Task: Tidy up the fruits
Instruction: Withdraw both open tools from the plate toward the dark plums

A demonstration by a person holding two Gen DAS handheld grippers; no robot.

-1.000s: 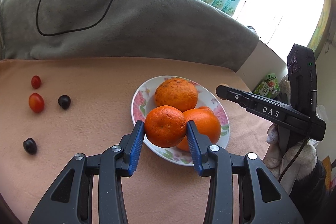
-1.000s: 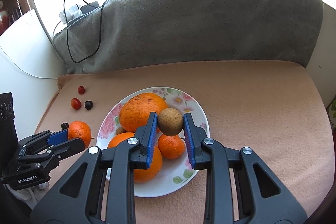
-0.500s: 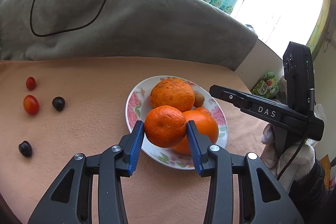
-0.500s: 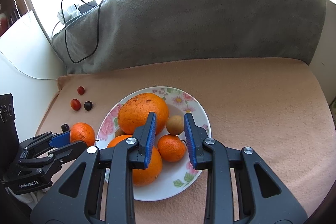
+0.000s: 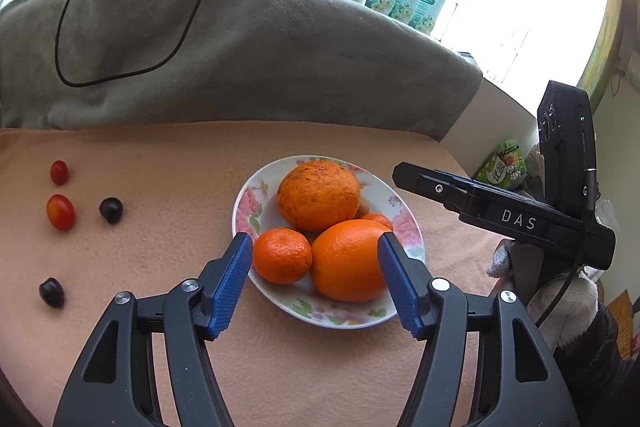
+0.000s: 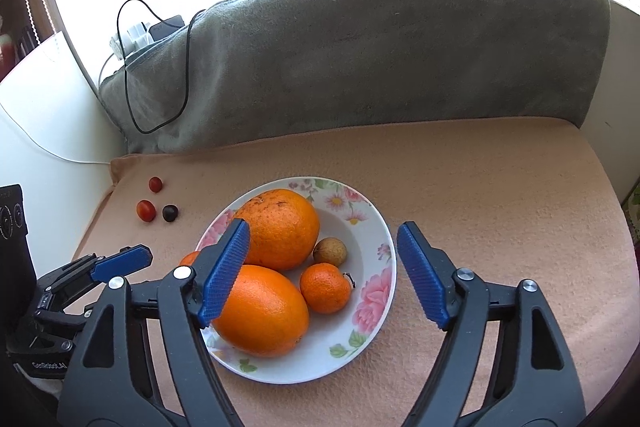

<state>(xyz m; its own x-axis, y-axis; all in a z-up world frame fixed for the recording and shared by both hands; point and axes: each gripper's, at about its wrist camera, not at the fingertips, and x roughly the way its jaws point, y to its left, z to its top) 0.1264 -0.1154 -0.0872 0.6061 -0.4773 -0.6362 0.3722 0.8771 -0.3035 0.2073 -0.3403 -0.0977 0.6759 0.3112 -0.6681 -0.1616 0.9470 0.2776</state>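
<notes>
Now both grippers stand spread over the plate, holding nothing; their jaws have just been opening. The left gripper has a mandarin lying free between its pads, at the plate's lower left rim. The right gripper frames a second mandarin and a small brown fruit.

Loose fruit remains only at the far left of both frames: two tomatoes and two dark grapes. So the left gripper seems nearer. The lower grape shows only in the left view, and the brown fruit shows clearly only in the right view.
</notes>
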